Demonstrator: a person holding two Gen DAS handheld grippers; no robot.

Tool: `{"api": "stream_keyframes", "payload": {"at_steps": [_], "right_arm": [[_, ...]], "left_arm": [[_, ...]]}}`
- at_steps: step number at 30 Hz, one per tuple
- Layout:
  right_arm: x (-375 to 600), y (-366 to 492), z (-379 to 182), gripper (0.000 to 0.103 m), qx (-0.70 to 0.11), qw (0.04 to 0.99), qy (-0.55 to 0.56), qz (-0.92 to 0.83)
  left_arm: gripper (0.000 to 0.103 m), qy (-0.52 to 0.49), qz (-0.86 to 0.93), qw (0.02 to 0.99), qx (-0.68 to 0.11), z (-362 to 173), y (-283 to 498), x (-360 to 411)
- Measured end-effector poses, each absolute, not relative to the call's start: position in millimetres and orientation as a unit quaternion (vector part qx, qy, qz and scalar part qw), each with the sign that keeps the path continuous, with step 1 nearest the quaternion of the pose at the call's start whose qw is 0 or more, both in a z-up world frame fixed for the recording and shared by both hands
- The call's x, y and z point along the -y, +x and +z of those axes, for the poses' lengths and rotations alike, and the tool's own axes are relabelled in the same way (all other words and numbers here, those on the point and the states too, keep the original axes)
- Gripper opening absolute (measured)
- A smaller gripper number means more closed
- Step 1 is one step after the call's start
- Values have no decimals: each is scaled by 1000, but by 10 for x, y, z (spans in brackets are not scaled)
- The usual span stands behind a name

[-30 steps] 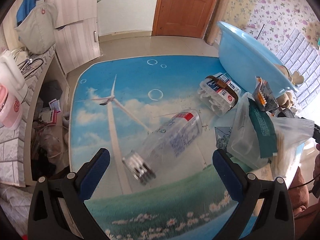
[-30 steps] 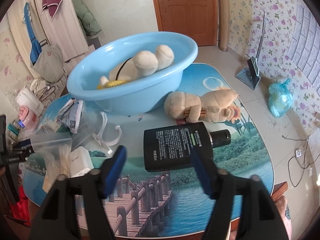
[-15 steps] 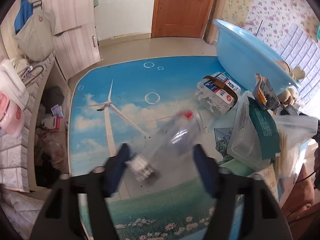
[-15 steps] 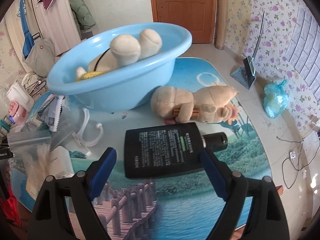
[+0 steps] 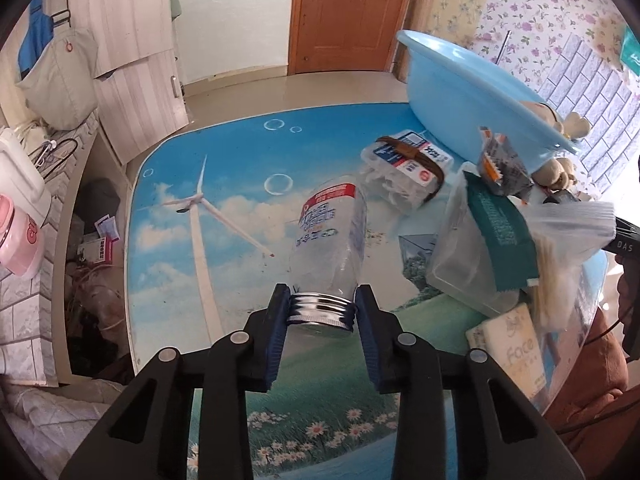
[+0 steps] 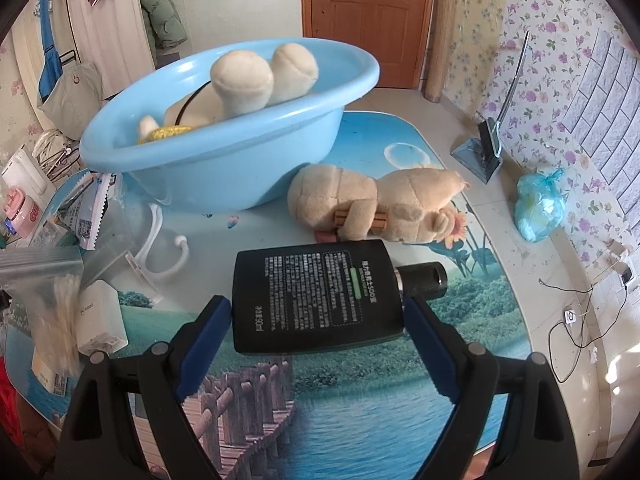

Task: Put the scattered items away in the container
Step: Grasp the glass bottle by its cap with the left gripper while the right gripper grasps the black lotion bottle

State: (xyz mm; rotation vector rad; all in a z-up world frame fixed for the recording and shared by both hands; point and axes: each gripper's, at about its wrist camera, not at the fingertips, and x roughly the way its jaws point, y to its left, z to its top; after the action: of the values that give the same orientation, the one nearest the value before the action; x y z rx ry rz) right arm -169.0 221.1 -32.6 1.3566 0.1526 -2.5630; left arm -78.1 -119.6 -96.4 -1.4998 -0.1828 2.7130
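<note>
Floral-wallpaper room, cluttered desk (image 5: pixel 168 240): your left tool (image 5: pixel 322 304) is closing on the clear bottle's (image 5: pixel 330 240) cap, right tool (image 6: pixel 318 312) widening around the black flask (image 6: pixel 316 296).

tabletop (image 5: pixel 224 160) open left; clutter (bags (image 5: pixel 492 248)) crowds right

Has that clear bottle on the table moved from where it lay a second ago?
Yes. The clear bottle has swung round against the painted windmill: its silver cap now faces the left tongs, closing on it.

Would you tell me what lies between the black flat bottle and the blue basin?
A beige plush toy lies between black bottle and basin, in the right wrist view.
</note>
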Motion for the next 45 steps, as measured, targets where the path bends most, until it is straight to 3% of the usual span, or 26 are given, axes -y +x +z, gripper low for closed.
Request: {"api": "stream_keyframes", "payload": {"at_steps": [3, 18, 33, 37, 45], "right_arm": [[-2240, -1730, -354, 91, -29, 122, 471, -873], [-2003, -1495, -360, 90, -76, 208, 463, -858], [-1893, -1509, -468, 96, -98, 178, 465, -862], [-1934, -1493, -463, 91, -89, 183, 461, -864], [-2003, -1442, -427, 90, -73, 193, 462, -862]], "left_arm": [[32, -479, 876, 17, 56, -944, -816, 1200], [33, -477, 878, 13, 36, -958, -1025, 1177], [33, -470, 883, -4, 14, -988, -1082, 1090], [33, -473, 881, 0, 20, -982, -1067, 1093], [33, -473, 880, 9, 48, -938, -953, 1173]]}}
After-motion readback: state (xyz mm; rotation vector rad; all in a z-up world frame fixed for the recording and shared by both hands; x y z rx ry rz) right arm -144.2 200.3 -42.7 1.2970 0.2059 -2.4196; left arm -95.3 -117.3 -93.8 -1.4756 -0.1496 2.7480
